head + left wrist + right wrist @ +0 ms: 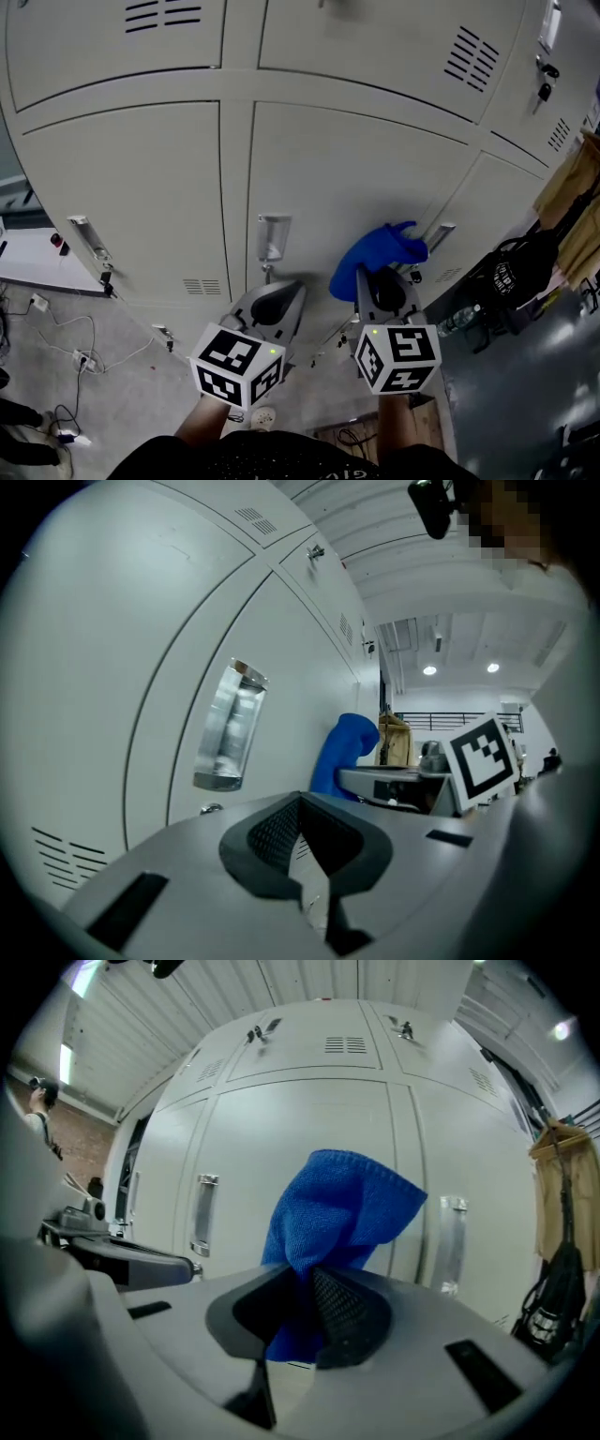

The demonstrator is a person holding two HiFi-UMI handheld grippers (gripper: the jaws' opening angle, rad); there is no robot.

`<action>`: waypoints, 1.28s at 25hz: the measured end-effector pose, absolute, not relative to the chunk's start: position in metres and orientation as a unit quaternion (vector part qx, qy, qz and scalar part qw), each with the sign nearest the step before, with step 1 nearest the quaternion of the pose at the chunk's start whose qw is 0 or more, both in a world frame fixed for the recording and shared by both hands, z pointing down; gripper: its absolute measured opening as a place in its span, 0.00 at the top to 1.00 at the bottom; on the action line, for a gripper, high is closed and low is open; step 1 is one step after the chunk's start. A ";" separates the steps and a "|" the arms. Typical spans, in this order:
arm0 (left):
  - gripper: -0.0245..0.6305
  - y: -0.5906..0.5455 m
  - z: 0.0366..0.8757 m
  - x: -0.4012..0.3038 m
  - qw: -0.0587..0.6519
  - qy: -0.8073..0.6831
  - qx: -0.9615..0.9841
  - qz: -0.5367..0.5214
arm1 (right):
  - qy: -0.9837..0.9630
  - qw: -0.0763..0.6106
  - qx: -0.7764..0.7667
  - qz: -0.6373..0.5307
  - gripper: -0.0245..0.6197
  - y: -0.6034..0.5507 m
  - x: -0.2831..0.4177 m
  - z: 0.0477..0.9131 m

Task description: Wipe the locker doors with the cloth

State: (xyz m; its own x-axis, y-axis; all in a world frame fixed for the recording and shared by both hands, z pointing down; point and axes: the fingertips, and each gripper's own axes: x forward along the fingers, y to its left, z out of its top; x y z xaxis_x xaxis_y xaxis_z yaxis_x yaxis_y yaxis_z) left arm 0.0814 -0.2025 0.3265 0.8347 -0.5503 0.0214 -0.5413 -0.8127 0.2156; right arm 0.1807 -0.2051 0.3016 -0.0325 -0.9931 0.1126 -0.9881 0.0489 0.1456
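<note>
At twelve o'clock of right gripper (373, 277): cloth (367, 255), pinched in its jaws, bunched lengthwise toward the locker door (347, 159); contact uncertain. At its nine o'clock, left gripper (279, 298): jaws together, empty, farther off.

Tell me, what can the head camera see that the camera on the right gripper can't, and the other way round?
Only the head view shows the marker cubes on the grippers, the cables on the floor and a black bag at right. Only the right gripper view shows, close up, the right gripper with its jaws shut on the blue cloth, plus a ceiling light. Both show the cloth, the locker doors and their metal handles.
</note>
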 end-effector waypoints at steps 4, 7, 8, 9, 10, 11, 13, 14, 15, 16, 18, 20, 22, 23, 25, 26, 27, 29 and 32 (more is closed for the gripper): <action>0.95 -0.208 0.329 0.053 0.109 -0.323 0.940 -0.024 | -0.755 0.094 0.648 -0.019 0.87 -0.211 0.136 0.309; 0.95 -0.212 0.334 0.031 0.112 -0.350 0.930 -0.024 | -0.782 0.101 0.615 -0.017 0.87 -0.217 0.104 0.321; 0.95 -0.213 0.335 0.025 0.113 -0.357 0.927 -0.024 | -0.786 0.105 0.609 -0.019 0.87 -0.220 0.096 0.325; 0.95 -0.213 0.337 0.020 0.113 -0.364 0.924 -0.023 | -0.788 0.110 0.605 -0.023 0.87 -0.223 0.089 0.328; 0.95 -0.214 0.338 0.014 0.114 -0.370 0.922 -0.023 | -0.788 0.117 0.604 -0.029 0.87 -0.227 0.083 0.332; 0.95 -0.215 0.339 0.009 0.115 -0.376 0.919 -0.022 | -0.786 0.124 0.604 -0.034 0.87 -0.231 0.078 0.335; 0.95 -0.216 0.342 0.001 0.118 -0.386 0.915 -0.021 | -0.780 0.134 0.609 -0.047 0.87 -0.236 0.072 0.339; 0.95 -0.217 0.344 -0.003 0.119 -0.390 0.913 -0.021 | -0.776 0.137 0.613 -0.054 0.87 -0.237 0.071 0.340; 0.95 -0.219 0.344 -0.006 0.121 -0.393 0.911 -0.022 | -0.773 0.138 0.616 -0.060 0.87 -0.238 0.070 0.340; 0.95 -0.220 0.345 -0.008 0.123 -0.395 0.910 -0.024 | -0.772 0.138 0.618 -0.064 0.87 -0.238 0.069 0.340; 0.95 -0.222 0.345 -0.008 0.125 -0.394 0.910 -0.026 | -0.773 0.135 0.616 -0.062 0.87 -0.239 0.068 0.339; 0.95 -0.222 0.344 -0.004 0.124 -0.389 0.913 -0.025 | -0.778 0.129 0.613 -0.055 0.87 -0.239 0.068 0.339; 0.95 -0.221 0.343 0.003 0.122 -0.381 0.916 -0.024 | -0.782 0.124 0.609 -0.049 0.87 -0.239 0.068 0.339; 0.95 -0.220 0.342 0.006 0.121 -0.377 0.918 -0.024 | -0.783 0.123 0.609 -0.047 0.87 -0.239 0.069 0.339; 0.95 -0.219 0.341 0.013 0.120 -0.369 0.921 -0.024 | -0.782 0.123 0.610 -0.044 0.87 -0.238 0.072 0.339; 0.95 -0.219 0.340 0.016 0.120 -0.366 0.923 -0.023 | -0.780 0.123 0.611 -0.043 0.87 -0.238 0.075 0.339; 0.95 -0.218 0.340 0.019 0.119 -0.362 0.924 -0.023 | -0.779 0.124 0.614 -0.042 0.87 -0.237 0.079 0.339; 0.95 -0.217 0.340 0.025 0.119 -0.356 0.927 -0.021 | -0.775 0.124 0.618 -0.037 0.87 -0.236 0.088 0.340; 0.95 -0.215 0.340 0.035 0.119 -0.347 0.930 -0.020 | -0.770 0.123 0.626 -0.031 0.87 -0.235 0.103 0.339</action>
